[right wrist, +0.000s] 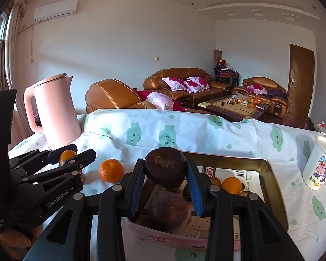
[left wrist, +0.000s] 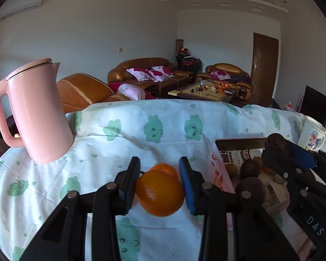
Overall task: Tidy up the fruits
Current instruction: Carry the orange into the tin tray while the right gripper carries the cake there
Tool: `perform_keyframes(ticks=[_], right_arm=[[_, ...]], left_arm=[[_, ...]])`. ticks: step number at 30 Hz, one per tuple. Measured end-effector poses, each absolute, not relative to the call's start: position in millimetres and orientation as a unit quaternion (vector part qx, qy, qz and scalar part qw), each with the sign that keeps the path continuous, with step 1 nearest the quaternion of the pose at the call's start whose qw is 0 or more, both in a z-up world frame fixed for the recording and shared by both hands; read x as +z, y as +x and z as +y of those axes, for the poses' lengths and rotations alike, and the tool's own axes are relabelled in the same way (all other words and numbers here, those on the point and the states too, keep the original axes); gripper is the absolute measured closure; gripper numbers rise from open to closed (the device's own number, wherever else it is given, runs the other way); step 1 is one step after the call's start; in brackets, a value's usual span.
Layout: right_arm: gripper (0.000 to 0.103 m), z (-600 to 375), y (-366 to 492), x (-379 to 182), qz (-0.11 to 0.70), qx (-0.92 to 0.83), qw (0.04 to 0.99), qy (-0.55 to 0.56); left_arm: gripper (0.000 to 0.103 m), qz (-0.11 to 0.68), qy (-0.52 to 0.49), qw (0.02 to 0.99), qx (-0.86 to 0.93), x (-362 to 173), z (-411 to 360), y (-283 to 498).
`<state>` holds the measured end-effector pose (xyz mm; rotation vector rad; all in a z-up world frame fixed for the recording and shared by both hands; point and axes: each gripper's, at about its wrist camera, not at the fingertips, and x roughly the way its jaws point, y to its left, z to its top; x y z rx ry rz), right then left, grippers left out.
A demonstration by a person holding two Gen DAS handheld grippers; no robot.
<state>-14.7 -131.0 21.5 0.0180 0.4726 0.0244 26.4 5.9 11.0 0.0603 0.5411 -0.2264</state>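
Observation:
My left gripper point(left wrist: 159, 169) is shut on an orange point(left wrist: 159, 195) just above the cloth-covered table; a second orange point(left wrist: 166, 168) lies behind it and shows in the right wrist view point(right wrist: 110, 170). My right gripper point(right wrist: 165, 167) is shut on a dark brown fruit point(right wrist: 165, 166) held over the open pink box point(right wrist: 184, 241). The box holds more brown fruits point(right wrist: 168, 209) and an orange point(right wrist: 231, 184). The left gripper point(right wrist: 76, 152) shows in the right wrist view, the right gripper point(left wrist: 276, 150) in the left wrist view.
A pink kettle point(left wrist: 37, 111) stands at the table's back left. A white cartoon mug point(right wrist: 321, 165) stands right of the box. The table wears a white cloth with green prints point(left wrist: 154, 128). Sofas and a coffee table lie beyond.

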Motion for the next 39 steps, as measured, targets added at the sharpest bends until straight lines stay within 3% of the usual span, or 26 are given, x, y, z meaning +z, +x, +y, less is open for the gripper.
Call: perform_keyframes(ticks=[29,39], right_arm=[[0.062,-255,-14,26,0.227,-0.099,0.968,0.028],[0.062,-271,8,2,0.288,-0.086,0.952,0.062]], left_arm=[[0.064,0.292,0.048,0.935,-0.196,12,-126,42],[0.064,0.308,0.053,0.93,-0.195,-3,-130,49]])
